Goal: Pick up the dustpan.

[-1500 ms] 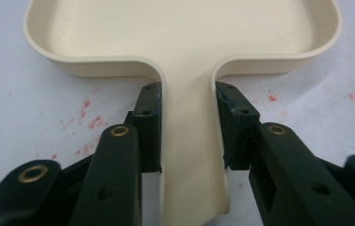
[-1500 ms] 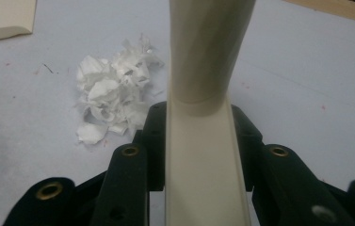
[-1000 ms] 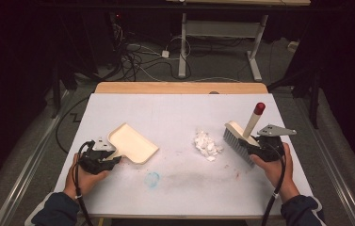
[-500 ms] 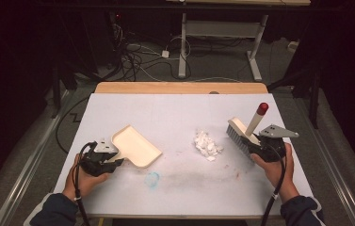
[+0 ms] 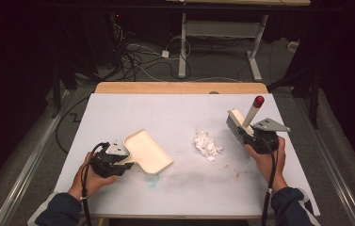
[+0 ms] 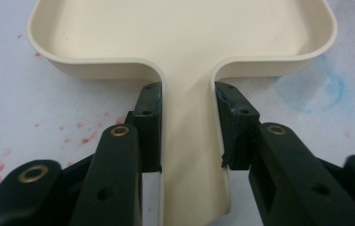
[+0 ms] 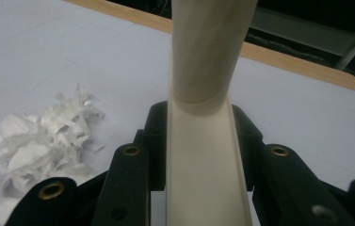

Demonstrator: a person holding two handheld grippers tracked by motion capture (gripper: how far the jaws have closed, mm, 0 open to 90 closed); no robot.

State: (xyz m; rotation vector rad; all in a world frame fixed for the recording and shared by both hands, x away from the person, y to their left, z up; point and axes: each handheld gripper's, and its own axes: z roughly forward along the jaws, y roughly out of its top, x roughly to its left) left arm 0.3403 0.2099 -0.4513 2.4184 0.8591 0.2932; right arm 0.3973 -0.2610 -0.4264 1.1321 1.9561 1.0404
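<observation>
A cream dustpan [image 5: 148,151] rests on the white table at left; my left gripper [image 5: 127,162] is shut on its flat handle [image 6: 189,136], both pads pressed to the handle's edges. A small hand brush [image 5: 239,123] with a cream stem and a red tip [image 5: 258,100] is held at right, bristles down near the table. On its handle [image 7: 203,155] my right gripper [image 5: 253,136] is shut. A heap of torn white paper scraps [image 5: 206,144] [image 7: 38,150] lies between pan and brush, closer to the brush.
The table top [image 5: 180,113] has a wooden strip [image 5: 180,88] along its far edge, a blue smear [image 5: 150,182] [image 6: 316,89] by the pan and faint red specks [image 6: 76,134]. Cables [image 5: 137,56] and a desk frame [image 5: 222,33] sit on the floor beyond.
The left hand has slid the dustpan to the right, toward the paper heap. The brush has drifted slightly right and stays tilted the same way.
</observation>
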